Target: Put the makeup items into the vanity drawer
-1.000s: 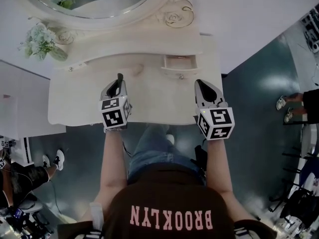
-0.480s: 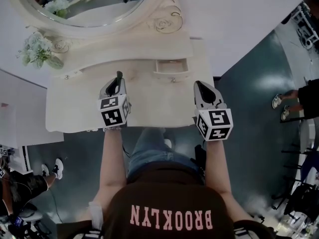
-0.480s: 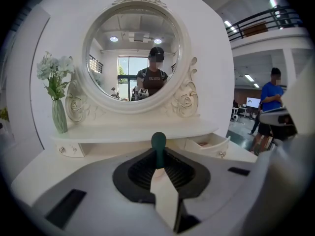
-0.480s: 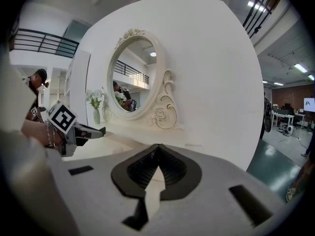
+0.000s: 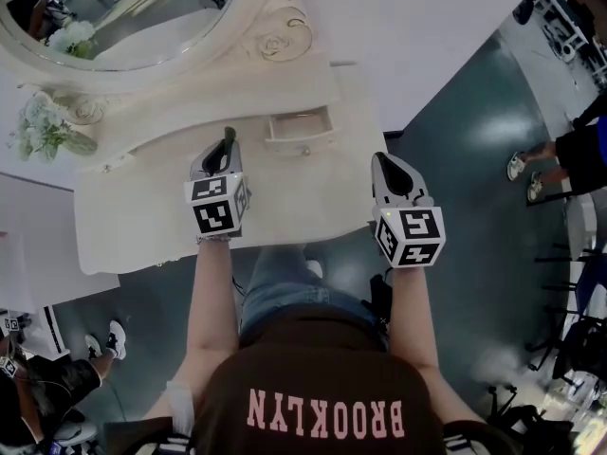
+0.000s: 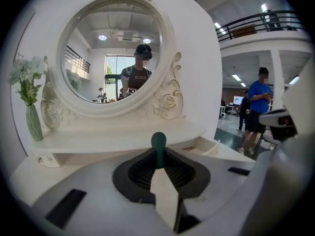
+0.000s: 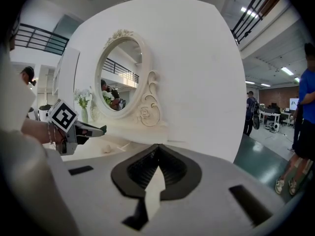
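Drawer open ahead, between tools; left tool pinches green stick; right tool closed, empty.

The only readable word is "BROOKLYN", in pale pink capitals across the person's dark shirt, upside down in the head view, while the cubes on the left hand-held gripper and right hand-held gripper bear black-and-white square coded markers.

- Bright, even indoor light; ceiling strips glow overhead.
- Glare patch on the floor.
- Both gripper views bend hard, dark at the corners.
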`<action>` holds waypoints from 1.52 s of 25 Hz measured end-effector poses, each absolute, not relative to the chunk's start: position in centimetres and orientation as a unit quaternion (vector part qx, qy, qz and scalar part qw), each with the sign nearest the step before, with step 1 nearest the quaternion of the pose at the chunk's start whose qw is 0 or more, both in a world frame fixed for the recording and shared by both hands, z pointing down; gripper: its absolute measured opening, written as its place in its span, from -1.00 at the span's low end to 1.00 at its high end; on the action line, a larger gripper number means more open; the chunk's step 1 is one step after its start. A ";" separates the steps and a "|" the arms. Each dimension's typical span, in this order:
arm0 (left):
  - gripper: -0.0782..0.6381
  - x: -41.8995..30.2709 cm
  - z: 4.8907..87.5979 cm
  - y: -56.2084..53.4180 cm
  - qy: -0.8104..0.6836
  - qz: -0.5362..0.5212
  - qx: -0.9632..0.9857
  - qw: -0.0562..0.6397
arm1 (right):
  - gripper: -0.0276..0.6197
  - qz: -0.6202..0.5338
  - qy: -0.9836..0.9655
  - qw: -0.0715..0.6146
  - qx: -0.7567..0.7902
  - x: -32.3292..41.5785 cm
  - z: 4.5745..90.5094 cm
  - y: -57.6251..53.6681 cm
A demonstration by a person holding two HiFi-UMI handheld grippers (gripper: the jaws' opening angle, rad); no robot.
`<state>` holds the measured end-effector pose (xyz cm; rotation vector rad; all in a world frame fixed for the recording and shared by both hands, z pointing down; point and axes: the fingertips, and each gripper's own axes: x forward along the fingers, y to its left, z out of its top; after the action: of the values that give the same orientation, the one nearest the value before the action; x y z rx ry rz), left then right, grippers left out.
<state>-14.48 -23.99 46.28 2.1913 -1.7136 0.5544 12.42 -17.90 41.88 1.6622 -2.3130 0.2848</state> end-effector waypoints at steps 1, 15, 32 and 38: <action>-0.65 -13.9 46.3 -24.2 -0.592 0.195 0.767 0.152 | -0.93 0.100 -0.796 0.140 0.580 12.9 42.0 -17.8; -0.65 -5.4 47.7 -26.8 -0.514 0.208 0.819 0.147 | -0.93 0.125 -0.740 0.146 0.645 19.5 43.2 -15.3; -0.26 -4.2 48.7 -27.2 -0.502 0.217 0.822 0.158 | -0.93 0.129 -0.745 0.151 0.637 19.2 43.5 -16.0; -0.26 -7.3 48.9 -26.7 -0.531 0.213 0.803 0.166 | -0.93 0.125 -0.764 0.153 0.614 17.4 43.6 -17.2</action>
<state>-7.27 -26.72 48.94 2.2869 -1.5127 0.6069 17.37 -17.20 43.62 1.7616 -2.1908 0.3585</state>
